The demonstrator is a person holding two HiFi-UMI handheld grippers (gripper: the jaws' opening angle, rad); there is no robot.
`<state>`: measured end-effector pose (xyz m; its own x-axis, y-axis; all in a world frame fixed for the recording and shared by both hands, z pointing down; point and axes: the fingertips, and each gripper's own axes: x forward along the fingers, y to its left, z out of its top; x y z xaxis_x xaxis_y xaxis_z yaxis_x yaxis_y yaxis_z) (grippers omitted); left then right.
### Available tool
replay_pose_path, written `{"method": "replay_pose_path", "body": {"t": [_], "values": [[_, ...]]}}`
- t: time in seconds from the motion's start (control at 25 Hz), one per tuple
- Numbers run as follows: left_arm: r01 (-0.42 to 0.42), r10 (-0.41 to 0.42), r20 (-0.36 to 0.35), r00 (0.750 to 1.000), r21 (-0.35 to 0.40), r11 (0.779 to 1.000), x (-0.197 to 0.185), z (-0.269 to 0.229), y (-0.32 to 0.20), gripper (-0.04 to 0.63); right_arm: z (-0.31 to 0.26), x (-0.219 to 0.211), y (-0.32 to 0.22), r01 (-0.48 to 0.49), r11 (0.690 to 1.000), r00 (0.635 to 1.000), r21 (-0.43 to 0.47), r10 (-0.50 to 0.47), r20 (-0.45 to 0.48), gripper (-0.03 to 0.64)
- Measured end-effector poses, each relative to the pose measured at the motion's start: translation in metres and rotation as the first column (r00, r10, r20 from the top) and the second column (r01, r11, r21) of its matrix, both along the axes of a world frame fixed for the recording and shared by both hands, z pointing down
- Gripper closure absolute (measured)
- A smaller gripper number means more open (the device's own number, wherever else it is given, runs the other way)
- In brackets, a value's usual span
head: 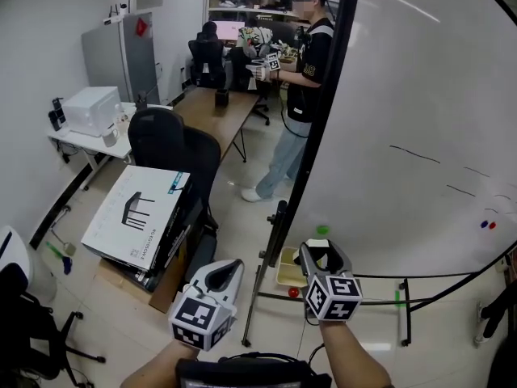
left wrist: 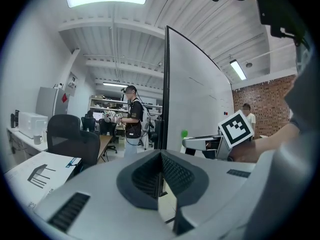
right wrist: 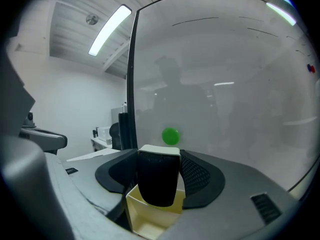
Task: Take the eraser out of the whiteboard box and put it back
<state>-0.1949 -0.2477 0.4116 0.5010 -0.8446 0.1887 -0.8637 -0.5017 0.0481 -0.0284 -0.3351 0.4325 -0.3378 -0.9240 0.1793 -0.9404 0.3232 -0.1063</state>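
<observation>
- My right gripper [right wrist: 159, 159] is clamped on the eraser [right wrist: 158, 184], pads on both flanks. Its long axis reads upright, white back on top, dark felt facing me.
- The cream whiteboard box [right wrist: 145, 219] sits open just beneath the eraser, so I judge the return goes straight down.
- My left gripper [left wrist: 161, 176] is closed, empty and farther from the box.
- Beyond are the green magnet [right wrist: 171, 136] and the whiteboard [right wrist: 225, 109].

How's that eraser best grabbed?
Across its two flat side faces, about mid-body, as the right gripper holds it now. The eraser is a narrow block that fits between the jaws. Coming over the open top of the box is probably best, since its walls close off the sides.
</observation>
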Motion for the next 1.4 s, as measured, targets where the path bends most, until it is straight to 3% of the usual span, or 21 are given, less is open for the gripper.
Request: {"method": "replay_pose_path", "body": {"t": [0.24,0.52,0.88,1.16,1.4], "values": [[-0.027,0.027,0.001,1.0,-0.026,0.999,0.001,0.009,-0.005,0.568,0.023,-0.005,-0.013,-0.008,1.0,0.999,-0.029,0.007,-0.035,0.333],[-0.067,0.067,0.012,0.998,-0.03,0.997,0.004,0.016,-0.014,0.568,0.05,-0.008,-0.018,-0.033,0.991,0.997,-0.133,0.023,-0.073,0.333],[-0.068,0.067,-0.034,0.997,-0.031,0.997,0.012,0.019,-0.025,0.568,0.077,-0.014,-0.013,-0.005,0.962,0.991,-0.272,-0.032,-0.133,0.333],[-0.093,0.092,-0.045,0.995,-0.034,0.995,0.022,0.023,-0.027,0.568,0.087,-0.008,-0.011,-0.003,0.934,0.994,-0.357,-0.035,-0.1,0.333],[-0.067,0.065,-0.046,0.997,-0.025,0.997,0.021,0.021,-0.034,0.568,0.091,-0.009,-0.01,0.002,0.914,0.995,-0.406,-0.044,-0.094,0.333]]}}
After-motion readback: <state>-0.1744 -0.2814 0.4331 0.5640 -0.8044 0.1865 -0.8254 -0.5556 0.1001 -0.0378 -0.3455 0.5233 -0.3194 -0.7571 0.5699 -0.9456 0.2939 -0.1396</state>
